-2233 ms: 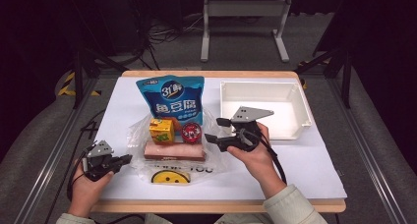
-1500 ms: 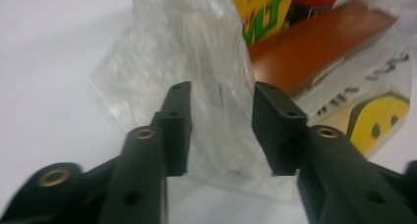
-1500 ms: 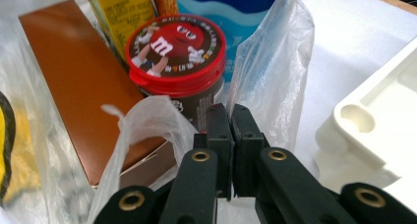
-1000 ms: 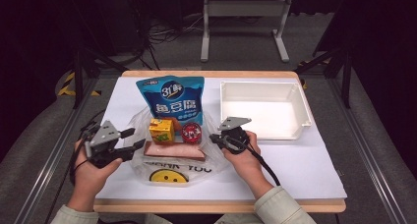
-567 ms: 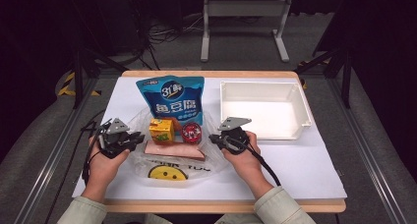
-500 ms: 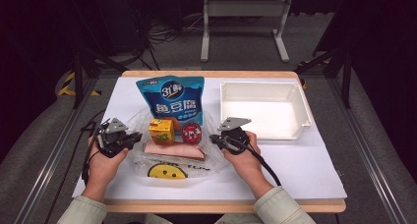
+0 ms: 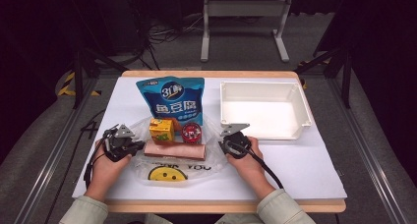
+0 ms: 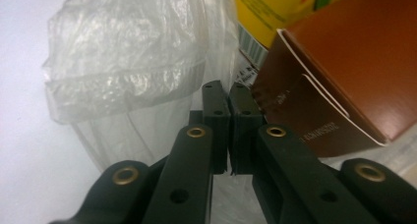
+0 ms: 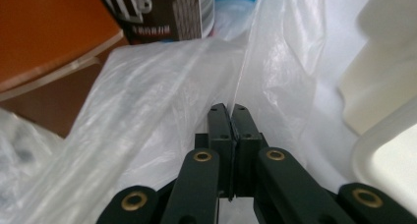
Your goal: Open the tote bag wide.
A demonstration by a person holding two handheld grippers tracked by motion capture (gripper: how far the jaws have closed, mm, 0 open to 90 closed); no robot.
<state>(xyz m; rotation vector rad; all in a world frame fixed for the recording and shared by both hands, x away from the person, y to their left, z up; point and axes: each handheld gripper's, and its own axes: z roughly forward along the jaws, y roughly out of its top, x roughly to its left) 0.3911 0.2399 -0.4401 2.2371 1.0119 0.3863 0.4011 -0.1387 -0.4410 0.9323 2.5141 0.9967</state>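
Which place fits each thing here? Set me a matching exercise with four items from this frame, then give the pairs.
Things:
1. blue pouch
2. white bin
3. brown box
4. left gripper

Places or states:
A. lying flat on the clear plastic bag, in front of the yellow carton and the red can
B. at the table's right half, nothing in it
C. jaws shut on the bag's left edge
D. at the back, behind the carton and the can

Pairs: 1-D, 2-B, 3-A, 4-C
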